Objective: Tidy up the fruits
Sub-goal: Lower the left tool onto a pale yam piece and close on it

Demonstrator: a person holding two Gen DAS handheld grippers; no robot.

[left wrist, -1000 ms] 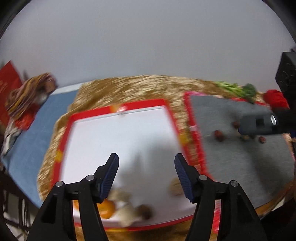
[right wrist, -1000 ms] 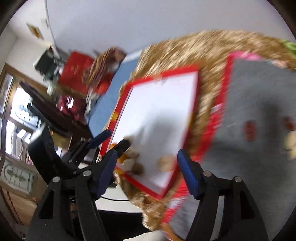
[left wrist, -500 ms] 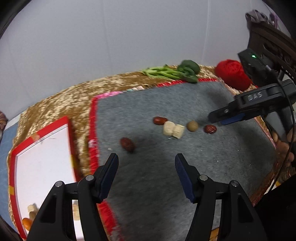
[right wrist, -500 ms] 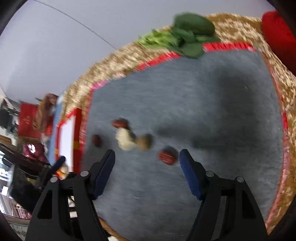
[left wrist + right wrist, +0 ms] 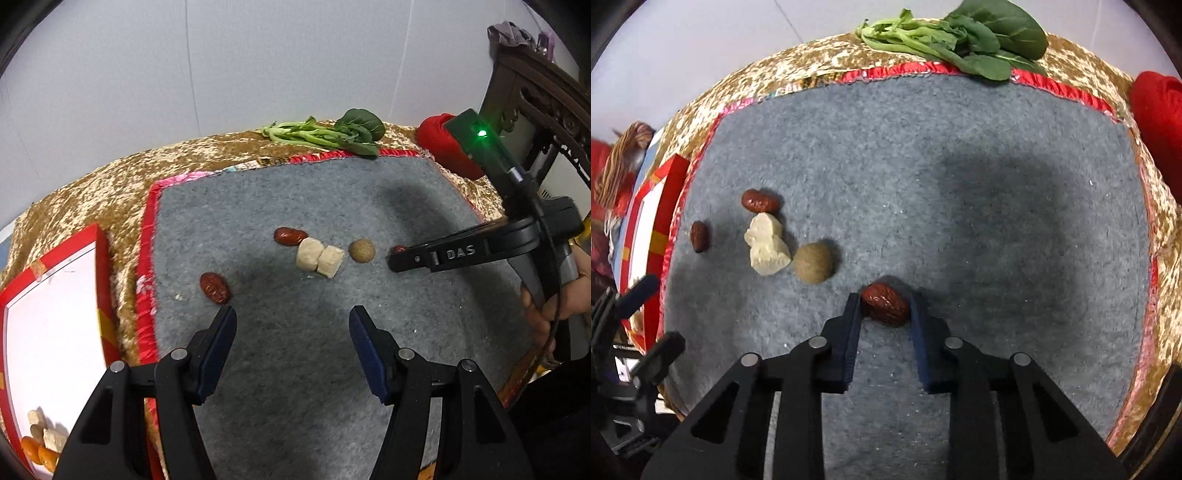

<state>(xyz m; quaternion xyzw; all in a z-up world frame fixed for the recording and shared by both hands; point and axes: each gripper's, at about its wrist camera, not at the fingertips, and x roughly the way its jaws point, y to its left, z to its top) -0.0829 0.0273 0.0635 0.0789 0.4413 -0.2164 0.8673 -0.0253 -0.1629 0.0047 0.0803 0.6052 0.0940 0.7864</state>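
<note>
Having swung from the white tray to the grey mat (image 5: 960,155), the right gripper (image 5: 885,306) had just closed on a red date (image 5: 885,303) lying there, apparently ready for lifting, while the left gripper (image 5: 290,325) hovered open.

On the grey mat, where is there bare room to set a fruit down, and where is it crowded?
Bare: the grey mat between the leafy greens and the right gripper, shut on a red date, across to the red cloth; also the near strip ahead of the open left gripper. Crowded: the left-centre cluster, two dates, pale chunks, brown ball.
</note>
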